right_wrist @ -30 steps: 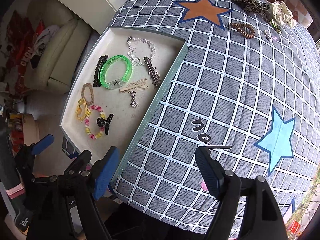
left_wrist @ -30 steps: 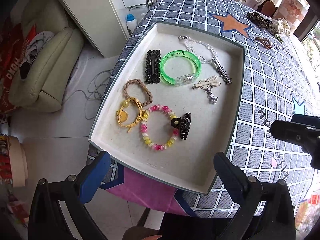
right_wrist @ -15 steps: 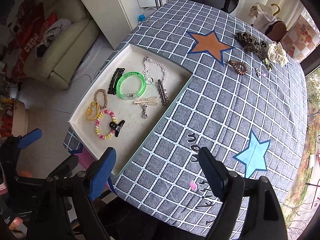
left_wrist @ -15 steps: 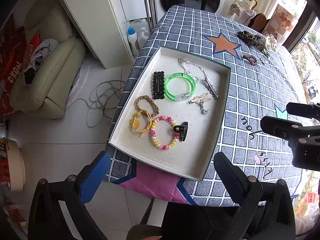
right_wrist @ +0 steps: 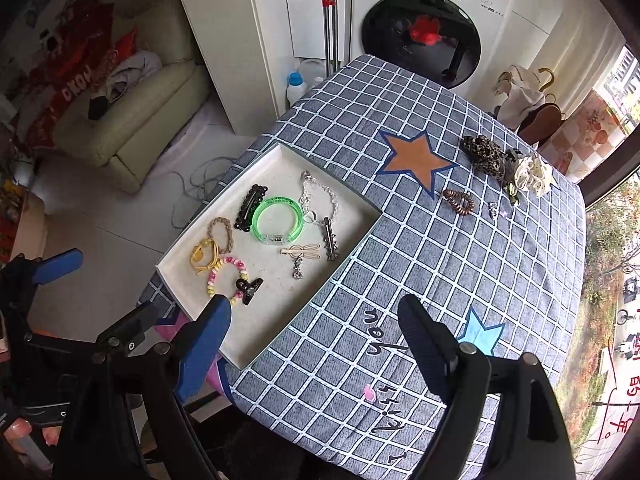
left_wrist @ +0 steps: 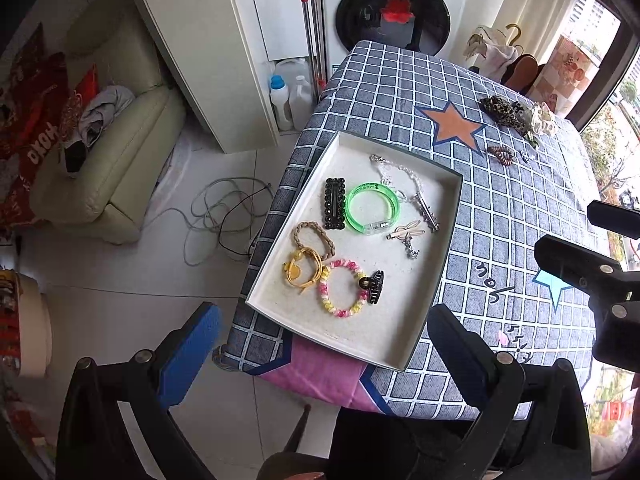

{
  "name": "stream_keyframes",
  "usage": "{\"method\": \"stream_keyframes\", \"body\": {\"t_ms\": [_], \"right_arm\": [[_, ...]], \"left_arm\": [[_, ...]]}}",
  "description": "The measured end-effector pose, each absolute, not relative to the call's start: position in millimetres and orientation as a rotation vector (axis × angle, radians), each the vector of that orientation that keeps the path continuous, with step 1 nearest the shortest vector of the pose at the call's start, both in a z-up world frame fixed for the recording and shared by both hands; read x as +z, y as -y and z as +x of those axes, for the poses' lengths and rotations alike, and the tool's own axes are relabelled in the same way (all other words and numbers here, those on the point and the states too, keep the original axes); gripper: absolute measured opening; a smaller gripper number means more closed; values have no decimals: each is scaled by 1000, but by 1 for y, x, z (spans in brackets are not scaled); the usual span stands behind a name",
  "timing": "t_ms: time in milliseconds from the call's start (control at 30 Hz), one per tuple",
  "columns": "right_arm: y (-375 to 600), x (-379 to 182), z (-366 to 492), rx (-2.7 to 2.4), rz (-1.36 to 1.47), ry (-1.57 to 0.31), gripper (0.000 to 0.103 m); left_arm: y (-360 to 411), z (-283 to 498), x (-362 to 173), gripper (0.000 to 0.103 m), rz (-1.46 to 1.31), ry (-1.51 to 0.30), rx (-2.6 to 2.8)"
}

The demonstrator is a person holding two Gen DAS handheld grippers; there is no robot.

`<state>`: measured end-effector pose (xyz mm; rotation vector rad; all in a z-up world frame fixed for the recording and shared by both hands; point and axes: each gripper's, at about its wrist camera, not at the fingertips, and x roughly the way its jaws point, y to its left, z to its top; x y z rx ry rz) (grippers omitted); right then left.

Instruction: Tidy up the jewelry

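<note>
Left gripper (left_wrist: pixel 324 344): you hold it wide apart and empty, high over the tray's near edge.
Right gripper (right_wrist: pixel 316 344): jaws have just been opening; wide now, nothing between them.
Tray (left_wrist: pixel 430 312): just ahead of your left gripper, left of the right one; green bangle (left_wrist: pixel 372 208), beaded bracelet (left_wrist: pixel 342 288), black claw clip (left_wrist: pixel 372 286) and silver chain (left_wrist: pixel 400 178) lie apart, likely spread for sorting.
Unsorted: leopard scrunchie (right_wrist: pixel 484 152), brown coil tie (right_wrist: pixel 460 202), far ahead of your right gripper.
Counter (right_wrist: pixel 460 272): checked cloth with stars.
Room: washing machine (right_wrist: pixel 424 28), cream sofa (left_wrist: pixel 112 160), tiled floor.
</note>
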<state>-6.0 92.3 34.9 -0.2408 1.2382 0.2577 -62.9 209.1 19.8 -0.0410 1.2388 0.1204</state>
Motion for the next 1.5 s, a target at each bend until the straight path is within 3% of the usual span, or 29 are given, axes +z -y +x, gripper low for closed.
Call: {"method": "stream_keyframes", "body": {"t_ms": [1500], "right_arm": [[-93,41,-6,240,-259,-1239,88]], "left_arm": [[-211,-64,30,103,-23,-1224,151]]}}
